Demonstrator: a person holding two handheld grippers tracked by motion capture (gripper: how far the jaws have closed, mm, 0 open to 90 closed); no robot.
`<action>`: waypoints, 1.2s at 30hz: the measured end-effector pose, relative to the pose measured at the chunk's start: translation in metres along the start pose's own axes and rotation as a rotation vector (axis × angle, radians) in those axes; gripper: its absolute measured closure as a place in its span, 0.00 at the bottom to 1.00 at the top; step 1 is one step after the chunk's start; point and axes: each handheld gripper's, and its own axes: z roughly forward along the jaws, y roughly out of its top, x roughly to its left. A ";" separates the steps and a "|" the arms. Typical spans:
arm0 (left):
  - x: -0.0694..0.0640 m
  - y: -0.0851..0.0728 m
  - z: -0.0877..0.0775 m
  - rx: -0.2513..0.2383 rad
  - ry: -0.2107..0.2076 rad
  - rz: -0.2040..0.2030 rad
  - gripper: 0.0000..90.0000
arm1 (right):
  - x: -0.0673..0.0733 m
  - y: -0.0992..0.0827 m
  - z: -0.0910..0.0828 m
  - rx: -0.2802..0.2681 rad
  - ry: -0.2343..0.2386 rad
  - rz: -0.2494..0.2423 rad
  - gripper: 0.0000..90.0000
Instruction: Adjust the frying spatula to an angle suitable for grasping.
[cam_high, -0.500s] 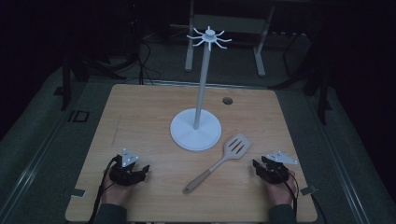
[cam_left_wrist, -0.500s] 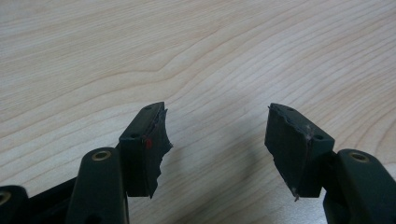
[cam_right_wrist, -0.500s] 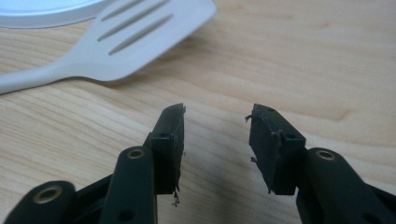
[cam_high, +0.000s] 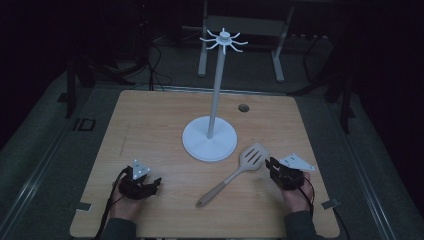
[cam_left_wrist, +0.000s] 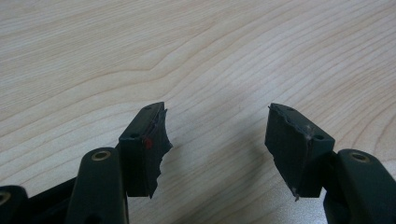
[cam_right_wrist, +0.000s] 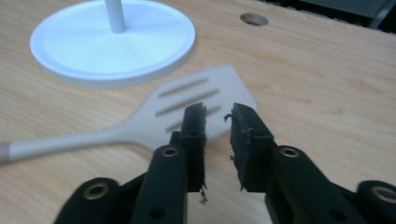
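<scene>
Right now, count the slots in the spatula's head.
3. In the right gripper view the spatula shows three parallel slots across its head: one nearest the stand, one in the middle, one partly hidden behind the right gripper.

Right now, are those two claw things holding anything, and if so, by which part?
Nothing is held. The right gripper has a narrow gap with nothing between its jaws, just short of the slotted spatula. The left gripper is open over bare table.

Matt pale plastic spatula (cam_right_wrist: 187, 100) (slotted) on smooth light wood-grain table (cam_high: 150, 125)
</scene>
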 end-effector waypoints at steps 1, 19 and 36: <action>0.000 0.000 0.000 0.000 0.000 0.000 0.43 | 0.000 0.002 0.003 -0.003 0.007 0.002 0.90; -0.003 0.001 0.000 0.014 0.004 0.020 0.43 | 0.011 0.034 0.069 0.118 0.029 -0.122 0.99; -0.003 0.001 0.001 0.014 0.004 0.020 0.43 | 0.011 0.016 0.057 0.191 -0.014 -0.138 1.00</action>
